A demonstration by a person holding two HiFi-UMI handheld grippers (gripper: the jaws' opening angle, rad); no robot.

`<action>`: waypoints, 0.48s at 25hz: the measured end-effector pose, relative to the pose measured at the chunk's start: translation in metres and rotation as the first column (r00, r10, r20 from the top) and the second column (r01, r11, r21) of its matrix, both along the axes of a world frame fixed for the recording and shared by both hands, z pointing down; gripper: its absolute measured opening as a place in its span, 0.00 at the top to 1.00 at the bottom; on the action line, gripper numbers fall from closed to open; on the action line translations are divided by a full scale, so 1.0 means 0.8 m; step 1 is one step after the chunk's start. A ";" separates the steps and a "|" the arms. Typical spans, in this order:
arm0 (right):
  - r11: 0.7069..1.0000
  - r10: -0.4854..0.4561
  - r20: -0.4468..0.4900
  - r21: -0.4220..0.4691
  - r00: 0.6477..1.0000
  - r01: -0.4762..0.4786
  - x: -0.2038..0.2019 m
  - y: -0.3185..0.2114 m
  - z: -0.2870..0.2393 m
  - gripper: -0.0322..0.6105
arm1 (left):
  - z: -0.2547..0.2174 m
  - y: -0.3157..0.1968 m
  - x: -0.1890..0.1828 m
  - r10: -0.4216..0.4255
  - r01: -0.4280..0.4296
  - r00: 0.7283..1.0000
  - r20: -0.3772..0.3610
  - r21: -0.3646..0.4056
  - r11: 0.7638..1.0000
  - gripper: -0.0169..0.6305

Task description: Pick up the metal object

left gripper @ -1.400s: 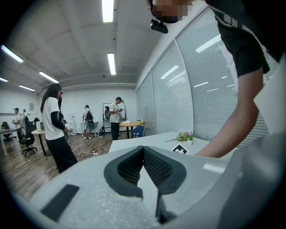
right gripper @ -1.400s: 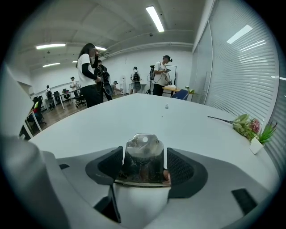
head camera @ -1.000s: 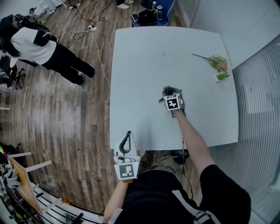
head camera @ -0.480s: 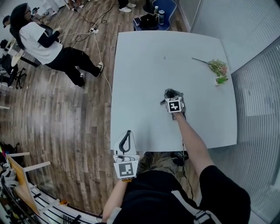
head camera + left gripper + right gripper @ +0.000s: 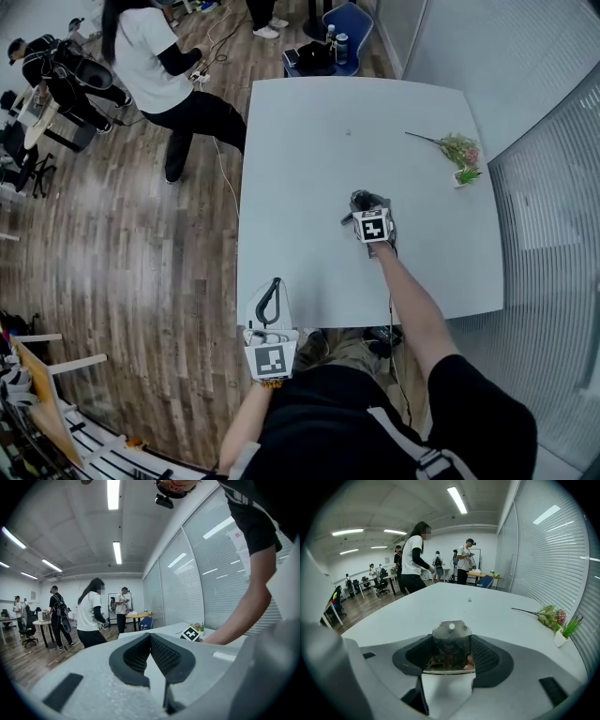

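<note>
**Caught over the table**

Pinches metal plate [image 5: 451, 639] between pads of right gripper [image 5: 366, 201] at frame centre, over white table [image 5: 309, 122]. Holds left gripper [image 5: 272, 285] at lower left, by table's near edge, jaws pressed together, nothing between.

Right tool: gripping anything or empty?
Right tool shut on metal plate: pads press both its side edges.

Bright even light from ceiling strip lights [image 5: 457, 499], soft shadows, strong fisheye bending, dark vignetted corners
</note>
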State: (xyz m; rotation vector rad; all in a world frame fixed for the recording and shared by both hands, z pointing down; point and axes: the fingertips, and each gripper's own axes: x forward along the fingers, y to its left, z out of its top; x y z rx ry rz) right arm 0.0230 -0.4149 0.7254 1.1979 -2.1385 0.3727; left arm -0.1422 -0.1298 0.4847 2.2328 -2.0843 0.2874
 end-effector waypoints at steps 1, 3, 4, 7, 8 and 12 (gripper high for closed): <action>1.000 0.001 0.004 0.006 1.000 -0.001 0.000 -0.001 -0.003 0.54 | -0.001 0.000 0.000 0.005 -0.005 1.000 0.005 0.003 1.000 0.97; 1.000 -0.002 0.015 0.029 1.000 0.001 0.000 -0.004 -0.012 0.54 | -0.005 0.000 0.001 0.012 -0.012 1.000 0.009 0.013 1.000 0.97; 0.999 0.001 0.018 0.033 1.000 -0.001 0.000 -0.003 -0.017 0.54 | -0.007 0.000 0.002 0.015 -0.015 1.000 0.009 0.017 1.000 0.97; 0.999 0.008 0.027 0.033 1.000 -0.009 0.002 0.003 -0.032 0.54 | -0.009 0.002 0.005 0.027 -0.027 1.000 0.012 0.024 0.999 0.97; 0.999 0.008 0.032 0.040 0.999 -0.009 0.002 0.003 -0.037 0.54 | -0.009 0.002 0.007 0.032 -0.032 0.999 0.013 0.025 0.999 0.97; 0.997 0.001 0.057 0.071 0.998 -0.005 0.004 0.006 -0.061 0.54 | -0.013 0.001 0.015 0.047 -0.047 0.999 0.009 0.034 0.998 0.97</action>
